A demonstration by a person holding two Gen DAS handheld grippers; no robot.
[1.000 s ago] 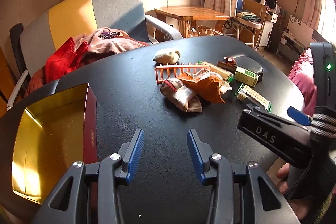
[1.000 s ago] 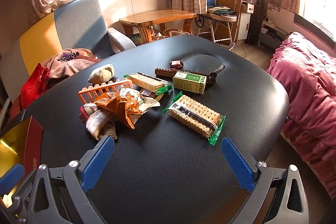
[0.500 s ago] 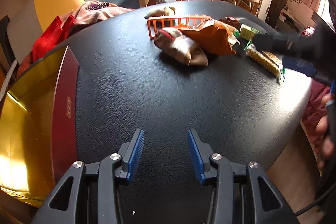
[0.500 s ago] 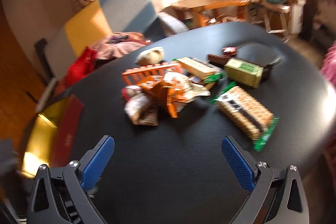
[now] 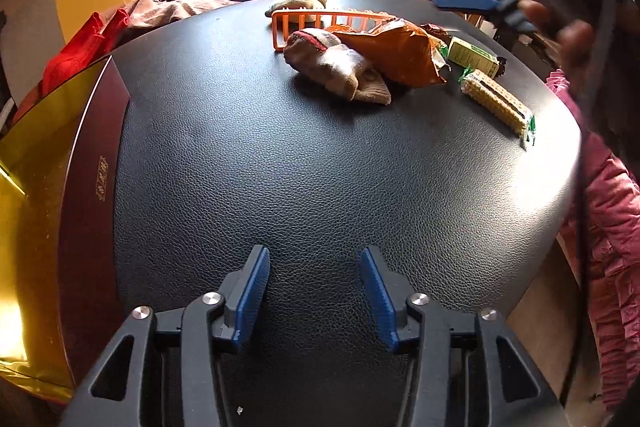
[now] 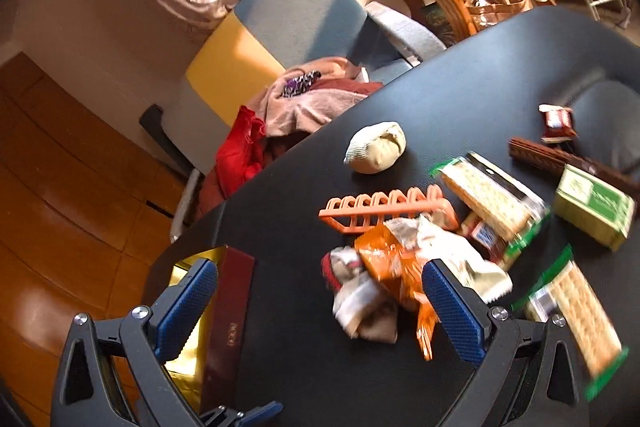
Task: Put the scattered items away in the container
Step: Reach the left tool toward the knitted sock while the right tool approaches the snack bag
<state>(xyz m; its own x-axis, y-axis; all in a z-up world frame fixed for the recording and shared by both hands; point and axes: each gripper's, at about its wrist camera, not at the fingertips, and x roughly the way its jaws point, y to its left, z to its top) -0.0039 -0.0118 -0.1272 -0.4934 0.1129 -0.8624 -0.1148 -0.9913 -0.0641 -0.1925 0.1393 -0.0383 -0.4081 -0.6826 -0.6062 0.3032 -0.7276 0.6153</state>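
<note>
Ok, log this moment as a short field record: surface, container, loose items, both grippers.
surface: black table
container: gold-lined box with dark red rim, at the table's left edge, nothing visible inside
loose items: sock, orange snack bag, orange rack, cracker pack, green carton, rolled sock
left gripper: jaws opening, nothing between them
right gripper: jaws wide, empty, above the sock and bag

The right tool [image 6: 320, 303] is held with jaws wide apart over the black leather-textured desk [image 6: 460, 99], above a crumpled orange snack bag [image 6: 390, 263] (nothing gripped).
</note>
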